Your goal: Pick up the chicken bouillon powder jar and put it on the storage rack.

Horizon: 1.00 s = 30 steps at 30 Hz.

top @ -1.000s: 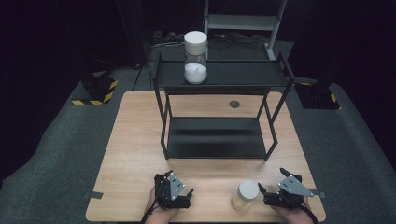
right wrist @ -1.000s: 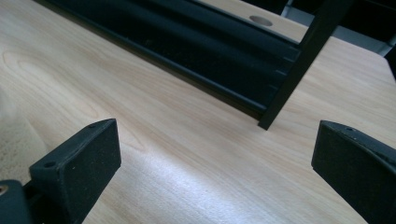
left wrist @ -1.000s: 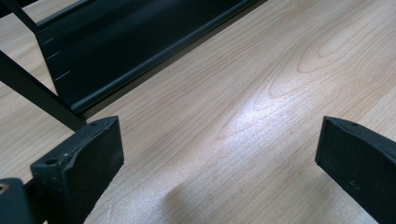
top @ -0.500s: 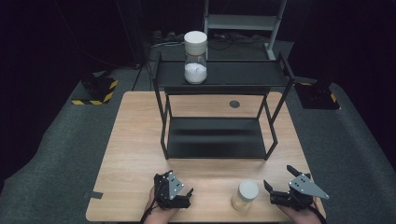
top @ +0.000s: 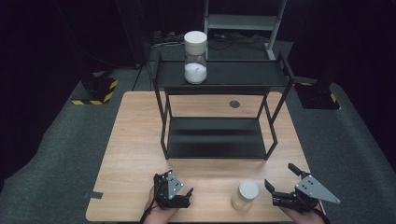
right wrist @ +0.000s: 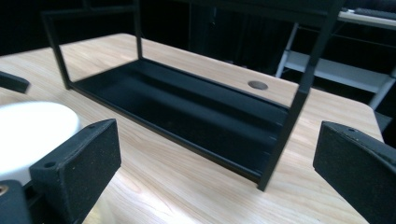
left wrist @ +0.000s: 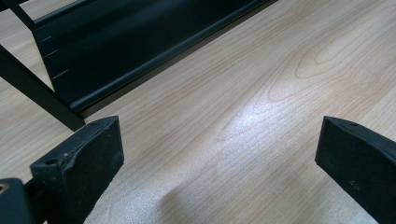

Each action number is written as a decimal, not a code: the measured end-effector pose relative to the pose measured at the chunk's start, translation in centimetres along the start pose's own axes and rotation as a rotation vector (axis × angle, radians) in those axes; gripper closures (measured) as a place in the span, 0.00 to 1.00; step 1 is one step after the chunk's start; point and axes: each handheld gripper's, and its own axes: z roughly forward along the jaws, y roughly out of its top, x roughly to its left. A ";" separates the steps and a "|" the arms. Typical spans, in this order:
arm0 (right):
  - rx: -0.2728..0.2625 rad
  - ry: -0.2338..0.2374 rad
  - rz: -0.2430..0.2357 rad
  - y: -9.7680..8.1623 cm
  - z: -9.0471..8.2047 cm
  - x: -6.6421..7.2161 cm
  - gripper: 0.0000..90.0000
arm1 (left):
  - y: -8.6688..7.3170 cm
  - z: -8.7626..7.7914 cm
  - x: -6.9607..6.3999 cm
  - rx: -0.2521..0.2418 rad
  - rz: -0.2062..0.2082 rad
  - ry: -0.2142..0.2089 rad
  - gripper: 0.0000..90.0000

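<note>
Jar (top: 245,195) just beside right tongs (top: 279,184)

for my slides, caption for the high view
Open right gripper beside a white-lidded jar on the table, near a black shelf rack.

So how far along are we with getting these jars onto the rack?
One jar with white powder already stands on the rack's top shelf. The second jar sits on the table near the front edge, beside the open right gripper and not gripped. The left gripper is open and holds nothing. Picking up and shelving that jar is left.
</note>
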 end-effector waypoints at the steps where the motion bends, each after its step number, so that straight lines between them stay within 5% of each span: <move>1: -0.004 0.003 0.000 0.1 -0.1 0.0 0.00 | 0.0 0.0 0.0 0.001 0.002 0.000 0.02; 20: -0.090 0.150 -0.012 0.3 0.0 1.4 0.00 | -0.1 0.0 0.0 -0.005 0.005 0.000 0.02; 30: -0.081 0.205 -0.022 0.1 0.6 2.5 0.00 | -0.2 -0.1 0.1 -0.009 -0.006 -0.004 0.02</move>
